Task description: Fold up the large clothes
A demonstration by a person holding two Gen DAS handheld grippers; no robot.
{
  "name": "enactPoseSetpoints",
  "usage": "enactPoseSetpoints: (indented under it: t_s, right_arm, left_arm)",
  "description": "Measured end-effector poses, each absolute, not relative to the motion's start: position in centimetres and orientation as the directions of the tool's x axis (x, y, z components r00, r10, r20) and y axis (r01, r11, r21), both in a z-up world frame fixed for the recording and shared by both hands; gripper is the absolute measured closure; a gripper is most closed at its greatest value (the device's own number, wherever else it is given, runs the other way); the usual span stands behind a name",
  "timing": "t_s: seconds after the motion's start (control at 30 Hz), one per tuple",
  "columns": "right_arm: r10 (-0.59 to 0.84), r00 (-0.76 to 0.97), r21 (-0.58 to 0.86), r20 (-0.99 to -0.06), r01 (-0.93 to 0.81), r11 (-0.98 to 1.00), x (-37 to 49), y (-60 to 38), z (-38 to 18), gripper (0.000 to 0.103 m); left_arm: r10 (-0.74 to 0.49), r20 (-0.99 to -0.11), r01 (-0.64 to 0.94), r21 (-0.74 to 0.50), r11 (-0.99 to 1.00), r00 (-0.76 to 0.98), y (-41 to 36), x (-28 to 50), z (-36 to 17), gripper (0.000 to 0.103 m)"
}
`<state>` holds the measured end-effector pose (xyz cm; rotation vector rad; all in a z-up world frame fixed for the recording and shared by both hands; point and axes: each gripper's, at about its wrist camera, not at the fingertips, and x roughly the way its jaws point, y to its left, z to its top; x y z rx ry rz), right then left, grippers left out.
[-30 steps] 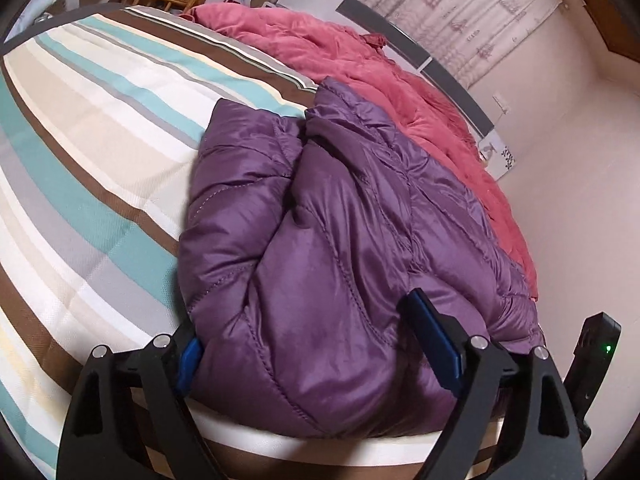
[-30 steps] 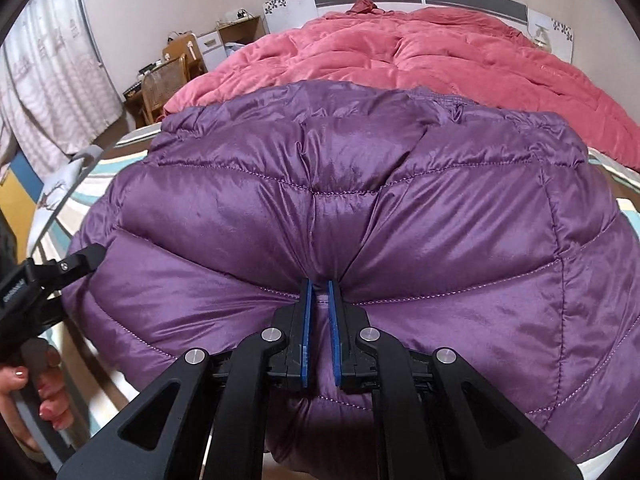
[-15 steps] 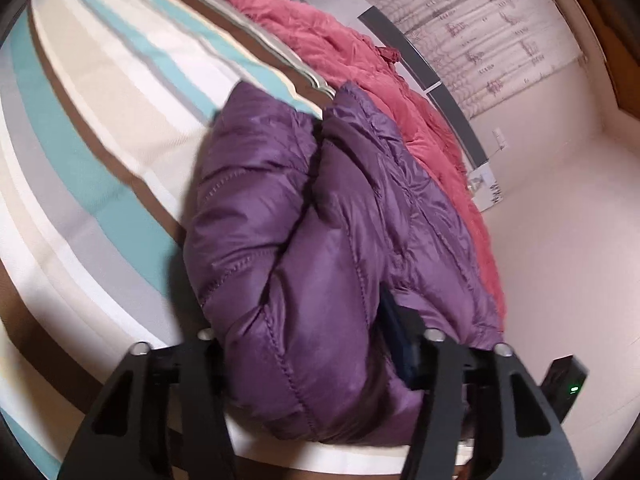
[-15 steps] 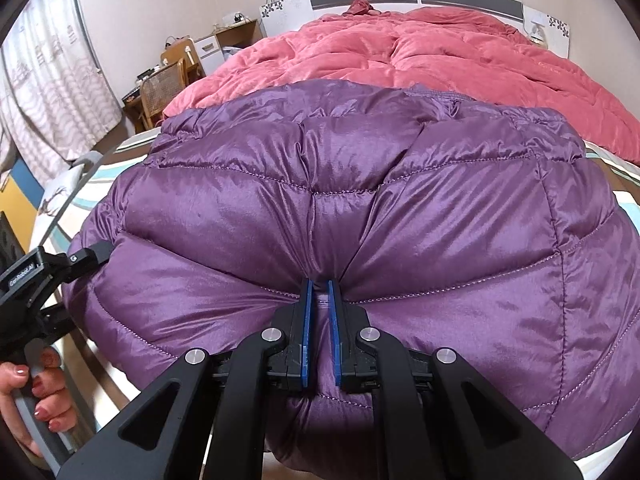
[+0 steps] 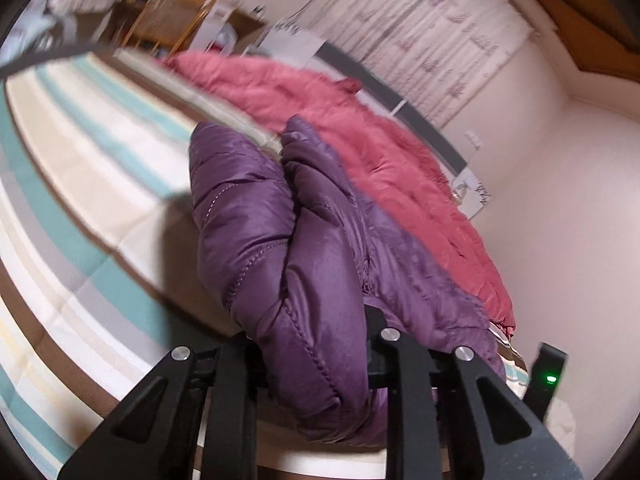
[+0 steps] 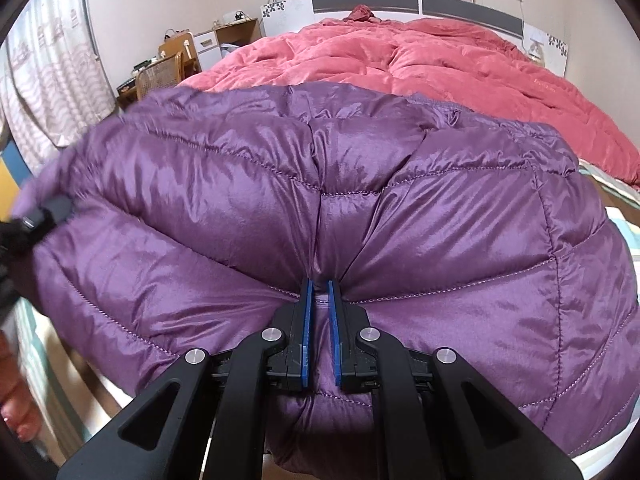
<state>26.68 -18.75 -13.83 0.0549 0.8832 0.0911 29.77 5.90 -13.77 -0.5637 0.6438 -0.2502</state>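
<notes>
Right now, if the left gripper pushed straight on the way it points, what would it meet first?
Only more of the purple down jacket: the left gripper has just been closing on its puffy edge. Beyond that, probably the pink quilt, though depth is unclear.

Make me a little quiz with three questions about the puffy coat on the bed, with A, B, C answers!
1. Where does the crumpled pink quilt lie?
A. behind the shiny purple quilted down jacket
B. under the wooden chair
C. on the floor

2. What colour are the right gripper pads?
A. red
B. blue
C. yellow

3. What is the left gripper doing?
A. hanging free of the jacket
B. holding a chair
C. pinching a fold of the jacket

Answers:
1 A, the quilt lies farther up the striped bed sheet, toward the headboard.
2 B, blue strips line both fingers.
3 C, its jaws have just been closing and purple fabric is bunched between them.
</notes>
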Motion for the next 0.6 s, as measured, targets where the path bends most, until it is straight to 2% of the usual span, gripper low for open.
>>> enactPoseSetpoints:
  t_s: [0.23, 0.6]
  right_arm:
    - [0.106, 0.632, 0.092, -0.768, -0.054, 0.994, 26.8, -19.0, -13.8, 0.095]
    - [0.113, 0.633, 0.104, -0.766, -0.053, 0.993, 26.7, -19.1, -13.7, 0.095]
  left_arm:
    - [-0.404, -0.435, 0.169, -0.485, 0.858, 0.805, 3.8, 28.4, -9.7, 0.083]
    - [-0.409, -0.412, 0.243, -0.399, 0.884, 0.814, 1.3, 27.0, -7.2, 0.083]
